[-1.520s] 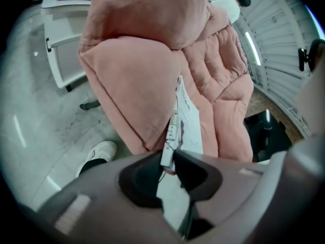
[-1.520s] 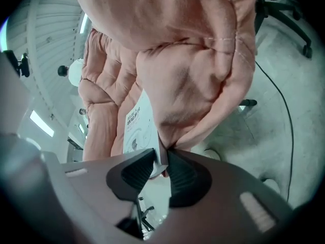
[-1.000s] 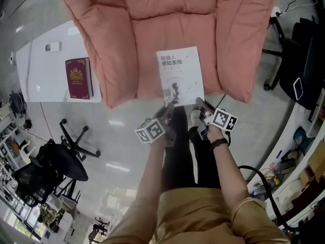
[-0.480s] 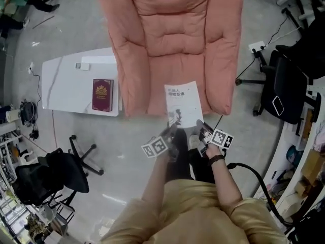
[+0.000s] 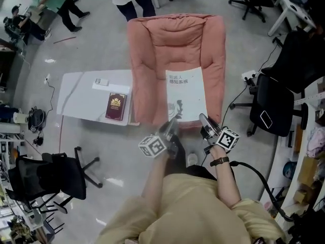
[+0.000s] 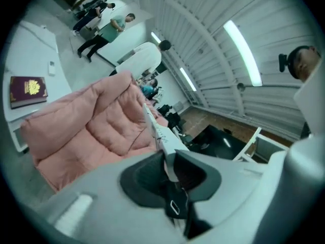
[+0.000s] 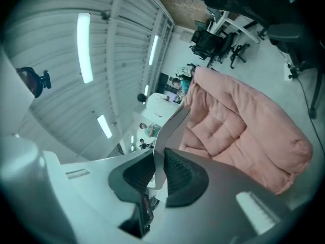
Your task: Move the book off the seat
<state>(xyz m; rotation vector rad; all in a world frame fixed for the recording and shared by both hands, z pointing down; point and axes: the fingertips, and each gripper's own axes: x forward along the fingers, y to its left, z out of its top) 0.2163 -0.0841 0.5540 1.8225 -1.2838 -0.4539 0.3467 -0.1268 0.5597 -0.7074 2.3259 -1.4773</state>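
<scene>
**Both grippers pinch the near edge of the book, held over the front of the seat**

Left gripper (image 5: 174, 121) and right gripper (image 5: 202, 119), in front of the seat (image 5: 175, 39), are each clamped narrowly on the near edge of the white book (image 5: 186, 93). It looks lifted off the cushion. Risks: it is held by one edge only, so it may sag, pivot or slip out. Uneven moves of the two grippers could twist the cover, and the far edge could drag on the seat. Writing: two lines of Chinese characters on the cover, too small to read. On the tabletop (image 5: 81, 93) left of the seat, the maroon book (image 5: 116, 107) has a gold emblem, text unreadable.
</scene>
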